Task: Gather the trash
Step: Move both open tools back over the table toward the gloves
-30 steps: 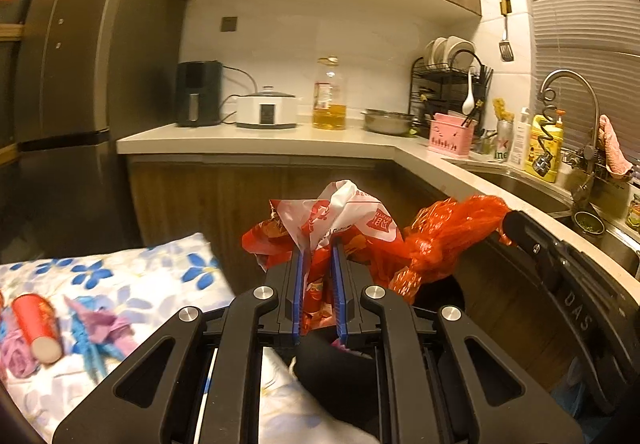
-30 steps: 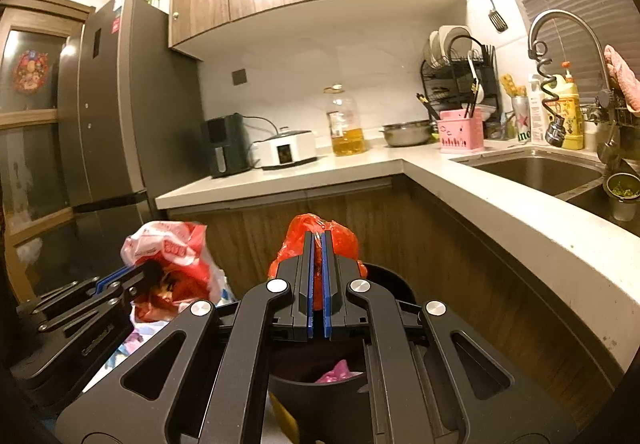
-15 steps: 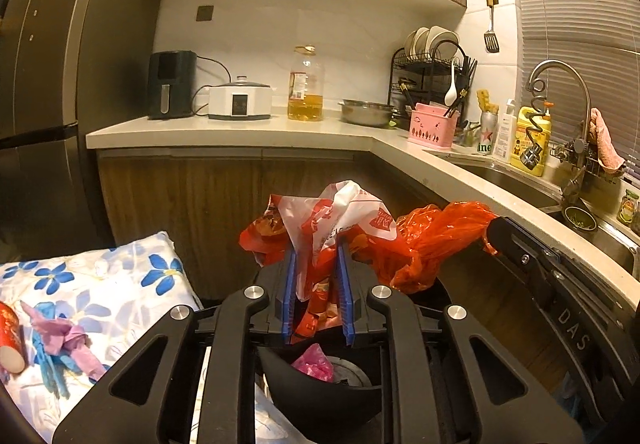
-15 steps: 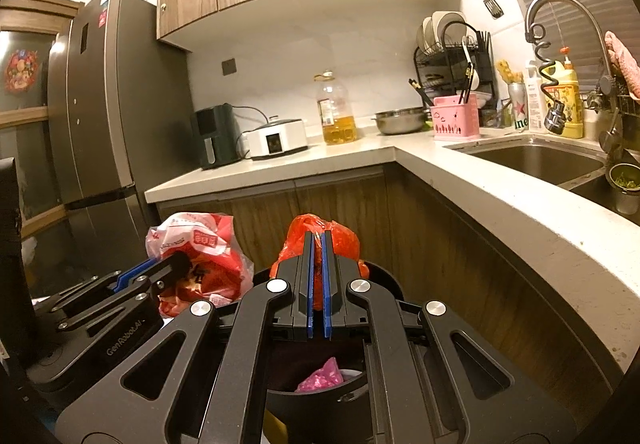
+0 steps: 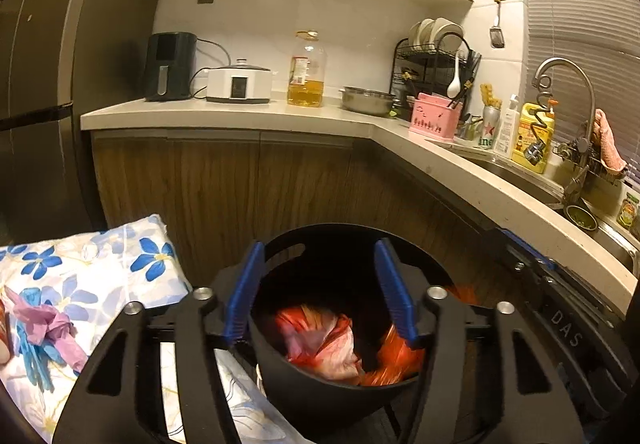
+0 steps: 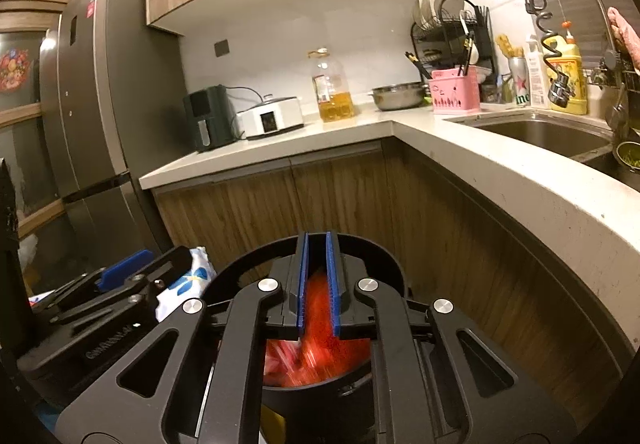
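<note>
A black round bin point(image 5: 332, 388) stands on the floor below both grippers. A red-and-white plastic bag point(image 5: 320, 340) lies inside it, next to an orange bag point(image 5: 400, 356). My left gripper point(image 5: 318, 284) is open wide and empty above the bin. My right gripper point(image 6: 318, 284) has its jaws slightly apart, and the blurred orange bag point(image 6: 318, 324) shows between them, dropping into the bin point(image 6: 360, 256). The left gripper also shows at the left of the right wrist view point(image 6: 120, 280).
A floral cloth point(image 5: 80, 284) at the left carries purple and blue gloves point(image 5: 44, 336) and a red cup edge point(image 5: 2, 328). The L-shaped counter point(image 5: 440, 147) with wooden cabinets stands behind the bin. A fridge point(image 6: 92, 115) stands at the left, a sink point(image 6: 552, 135) at the right.
My left gripper opened and the red-and-white bag fell into the bin. My right gripper parted its jaws and the orange bag is slipping down into the bin.
</note>
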{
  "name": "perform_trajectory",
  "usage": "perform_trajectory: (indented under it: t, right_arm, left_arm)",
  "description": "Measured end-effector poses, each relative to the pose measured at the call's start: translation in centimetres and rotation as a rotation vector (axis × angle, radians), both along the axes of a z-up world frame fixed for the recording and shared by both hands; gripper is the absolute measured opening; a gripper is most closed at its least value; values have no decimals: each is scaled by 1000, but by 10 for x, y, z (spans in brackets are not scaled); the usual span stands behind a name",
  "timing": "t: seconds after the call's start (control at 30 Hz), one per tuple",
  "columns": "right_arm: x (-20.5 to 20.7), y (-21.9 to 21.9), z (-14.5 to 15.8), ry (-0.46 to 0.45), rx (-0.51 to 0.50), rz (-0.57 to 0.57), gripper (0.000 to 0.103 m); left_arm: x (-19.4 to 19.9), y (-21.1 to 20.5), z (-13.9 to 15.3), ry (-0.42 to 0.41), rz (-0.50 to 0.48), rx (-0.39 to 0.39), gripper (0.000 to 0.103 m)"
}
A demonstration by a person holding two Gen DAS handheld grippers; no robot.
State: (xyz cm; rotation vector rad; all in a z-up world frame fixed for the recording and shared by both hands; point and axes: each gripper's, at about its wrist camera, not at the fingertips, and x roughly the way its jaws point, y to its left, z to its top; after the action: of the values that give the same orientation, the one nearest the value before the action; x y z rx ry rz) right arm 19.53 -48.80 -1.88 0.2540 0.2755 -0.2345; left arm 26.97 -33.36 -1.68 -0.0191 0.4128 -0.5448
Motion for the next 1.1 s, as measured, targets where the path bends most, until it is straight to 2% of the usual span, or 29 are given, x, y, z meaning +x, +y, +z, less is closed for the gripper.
perform_trajectory:
  t: [0.17, 0.3, 0.37, 0.43, 0.47, 0.8, 1.1]
  right_arm:
    - [-2, 5, 0, 8, -12, 3, 26]
    - [-8, 10, 1, 4, -10, 12, 44]
    - [-12, 15, 1, 4, -13, 22, 50]
    - [-17, 25, -2, 10, -13, 39, 63]
    - [-20, 31, -3, 13, -12, 56, 65]
    - [-36, 102, -22, 44, -52, 167, 68]
    - [-24, 170, -34, 57, -46, 278, 68]
  left_arm:
    - [0, 17, -2, 28, 47, -31, 72]
    - [-8, 38, -6, 37, 109, -28, 82]
    - [-14, 50, -8, 47, 152, -25, 84]
    - [-18, 62, -10, 59, 190, -29, 87]
    - [-21, 71, -12, 66, 211, -29, 87]
    - [-61, 161, -28, 51, 499, 39, 88]
    - [-90, 235, -35, 18, 659, 61, 88]
